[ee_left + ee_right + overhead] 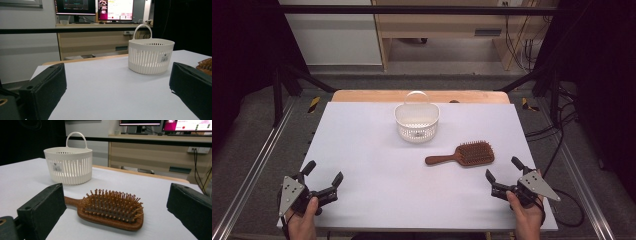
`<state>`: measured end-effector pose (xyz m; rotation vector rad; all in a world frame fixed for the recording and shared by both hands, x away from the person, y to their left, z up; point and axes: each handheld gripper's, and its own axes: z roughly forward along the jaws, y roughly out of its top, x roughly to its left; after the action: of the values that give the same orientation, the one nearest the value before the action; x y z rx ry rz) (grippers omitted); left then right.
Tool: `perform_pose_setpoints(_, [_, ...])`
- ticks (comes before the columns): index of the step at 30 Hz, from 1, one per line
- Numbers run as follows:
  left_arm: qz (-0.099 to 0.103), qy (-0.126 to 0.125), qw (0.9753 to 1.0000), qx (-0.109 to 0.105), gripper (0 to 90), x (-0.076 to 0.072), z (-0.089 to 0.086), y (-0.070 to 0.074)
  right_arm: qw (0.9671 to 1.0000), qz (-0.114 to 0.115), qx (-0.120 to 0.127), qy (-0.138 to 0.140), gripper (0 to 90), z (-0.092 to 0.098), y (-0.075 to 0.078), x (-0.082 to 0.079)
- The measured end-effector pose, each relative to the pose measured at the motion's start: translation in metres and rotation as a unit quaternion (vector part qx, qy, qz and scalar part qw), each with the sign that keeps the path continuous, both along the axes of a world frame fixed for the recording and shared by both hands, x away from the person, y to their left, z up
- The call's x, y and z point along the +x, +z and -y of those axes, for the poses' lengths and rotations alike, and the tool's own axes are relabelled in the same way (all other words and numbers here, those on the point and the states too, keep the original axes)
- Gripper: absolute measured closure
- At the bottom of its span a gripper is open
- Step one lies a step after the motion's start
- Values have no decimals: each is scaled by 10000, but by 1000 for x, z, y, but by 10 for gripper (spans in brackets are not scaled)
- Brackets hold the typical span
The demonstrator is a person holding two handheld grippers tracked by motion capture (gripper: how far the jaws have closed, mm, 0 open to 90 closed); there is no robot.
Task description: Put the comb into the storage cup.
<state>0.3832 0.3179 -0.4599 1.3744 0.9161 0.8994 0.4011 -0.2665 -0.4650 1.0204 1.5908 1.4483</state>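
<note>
Brush still to be picked up

The brush (463,154) lies bristles-up on the desk (372,170), near the basket (416,122). The right gripper (504,174), jaws spread, rests just short of it; the left gripper (323,173) waits, also spread. Nothing grasped yet.

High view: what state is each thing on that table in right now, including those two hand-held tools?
Basket: upright, handle up, looks empty.
Hairbrush: lying flat, bristles up, apart from the basket, untouched.
Left gripper: jaws open, holding nothing, at the table's near left corner.
Right gripper: jaws open, holding nothing, pointed toward the hairbrush.
</note>
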Motion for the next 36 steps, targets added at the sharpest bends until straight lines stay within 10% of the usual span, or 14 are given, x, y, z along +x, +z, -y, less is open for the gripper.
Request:
perform_pose_setpoints(30, [-23, -120, 9999, -23, 6, 4, 6, 3, 9989, -374, -27, -272, 121, -4, 3, 5])
perform_pose_setpoints(34, [-33, -122, 9999, -5, 6, 5, 7, 3, 9982, -486, -12, -338, 164, -5, 3, 6])
perform_pose_setpoints(36, [-49, -138, 9999, 39, 6, 7, 8, 2, 9978, -558, -57, -343, 324, -4, 3, 7])
